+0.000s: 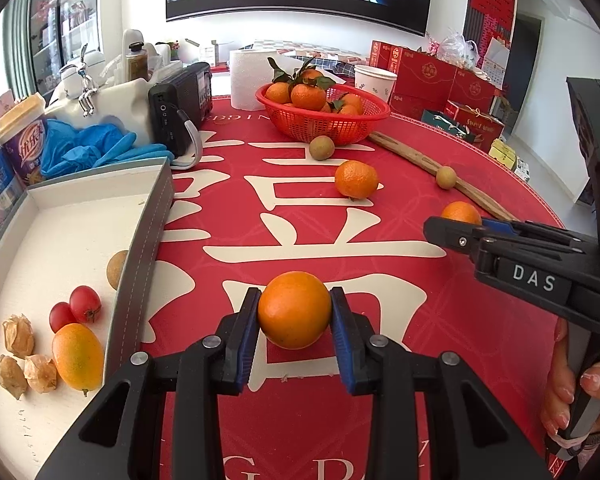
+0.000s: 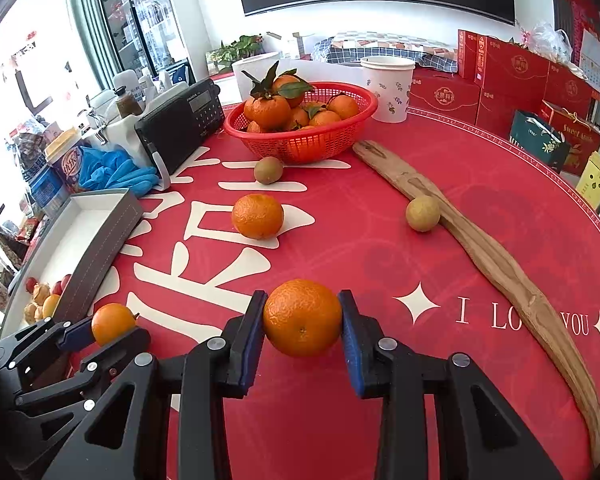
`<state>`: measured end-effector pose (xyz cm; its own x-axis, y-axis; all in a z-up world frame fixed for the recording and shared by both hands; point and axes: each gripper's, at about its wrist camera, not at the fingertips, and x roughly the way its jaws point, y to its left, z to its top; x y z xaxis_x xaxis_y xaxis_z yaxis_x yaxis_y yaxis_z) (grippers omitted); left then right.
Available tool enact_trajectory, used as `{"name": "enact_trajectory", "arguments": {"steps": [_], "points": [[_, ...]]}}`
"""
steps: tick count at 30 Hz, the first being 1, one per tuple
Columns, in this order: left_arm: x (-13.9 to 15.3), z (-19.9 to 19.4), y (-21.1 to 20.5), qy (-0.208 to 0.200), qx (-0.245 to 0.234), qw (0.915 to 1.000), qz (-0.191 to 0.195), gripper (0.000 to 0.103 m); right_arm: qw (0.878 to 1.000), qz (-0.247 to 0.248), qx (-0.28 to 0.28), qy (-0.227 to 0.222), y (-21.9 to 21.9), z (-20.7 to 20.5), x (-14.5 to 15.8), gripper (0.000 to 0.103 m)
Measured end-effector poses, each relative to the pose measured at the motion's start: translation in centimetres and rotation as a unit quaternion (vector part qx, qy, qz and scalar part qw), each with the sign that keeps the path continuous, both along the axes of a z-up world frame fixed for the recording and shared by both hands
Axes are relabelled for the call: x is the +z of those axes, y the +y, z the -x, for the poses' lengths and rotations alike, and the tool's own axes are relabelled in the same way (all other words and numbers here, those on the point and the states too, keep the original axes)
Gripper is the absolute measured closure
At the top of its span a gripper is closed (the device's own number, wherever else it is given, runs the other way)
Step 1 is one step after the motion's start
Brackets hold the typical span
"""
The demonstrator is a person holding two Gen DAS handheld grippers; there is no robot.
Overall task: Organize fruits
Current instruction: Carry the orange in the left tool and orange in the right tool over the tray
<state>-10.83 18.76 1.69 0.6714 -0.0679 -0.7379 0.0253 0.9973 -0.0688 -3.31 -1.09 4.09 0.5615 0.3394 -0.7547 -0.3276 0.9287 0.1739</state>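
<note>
Open red tablecloth (image 2: pixel 380 240) lies ahead of both loaded grippers, blocked at twelve o'clock by a loose tangerine (image 2: pixel 257 216), the red basket (image 2: pixel 300 144), and a wooden stick (image 2: pixel 500 256) at two o'clock.

Brown fruit (image 1: pixel 117 270) half behind tray wall (image 1: pixel 140 256) — kind unclear.
</note>
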Motion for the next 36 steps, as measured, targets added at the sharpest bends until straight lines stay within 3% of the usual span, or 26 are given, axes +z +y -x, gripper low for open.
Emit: {"name": "enact_trajectory", "arguments": {"steps": [25, 36], "points": [[1.2, 0.4, 1.5, -0.025, 0.019, 0.9995, 0.007, 0.066, 1.0, -0.005, 0.011, 0.004, 1.5, 0.1, -0.2, 0.066], [3.8, 1.5, 5.6, -0.058, 0.06, 0.996, 0.033, 0.066, 0.999, -0.033, 0.041, -0.006, 5.3, 0.8, 1.5, 0.066]]}}
